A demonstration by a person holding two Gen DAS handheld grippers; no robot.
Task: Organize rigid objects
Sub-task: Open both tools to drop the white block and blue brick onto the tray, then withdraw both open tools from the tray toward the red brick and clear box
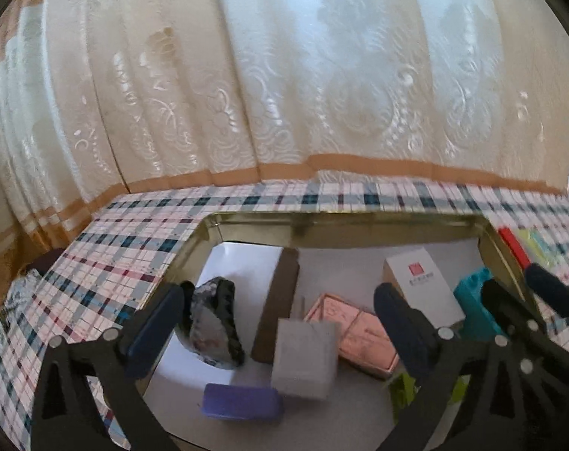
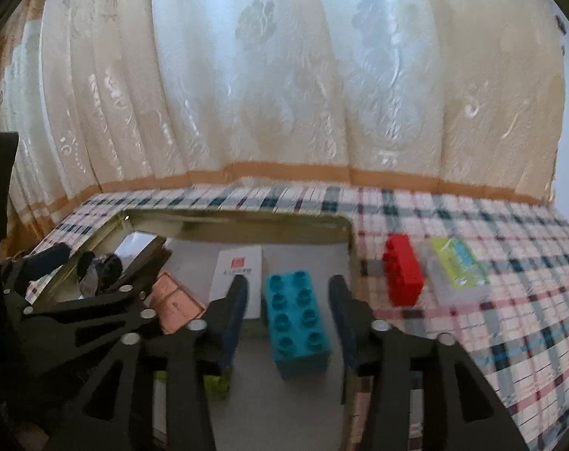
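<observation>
Table surface covered by a plaid cloth (image 2: 472, 263) (white ground, dark blue, light blue and red lines), filling the lower half of both views. Directly on it: a gold-rimmed metal tin (image 2: 246, 221) at lower left of the right wrist view; a red building block (image 2: 402, 274) just right of the tin; a clear plastic case (image 2: 457, 270) beside the block.

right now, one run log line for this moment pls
left claw: open over tin | right claw: open around teal brick | outside tin: red brick
</observation>
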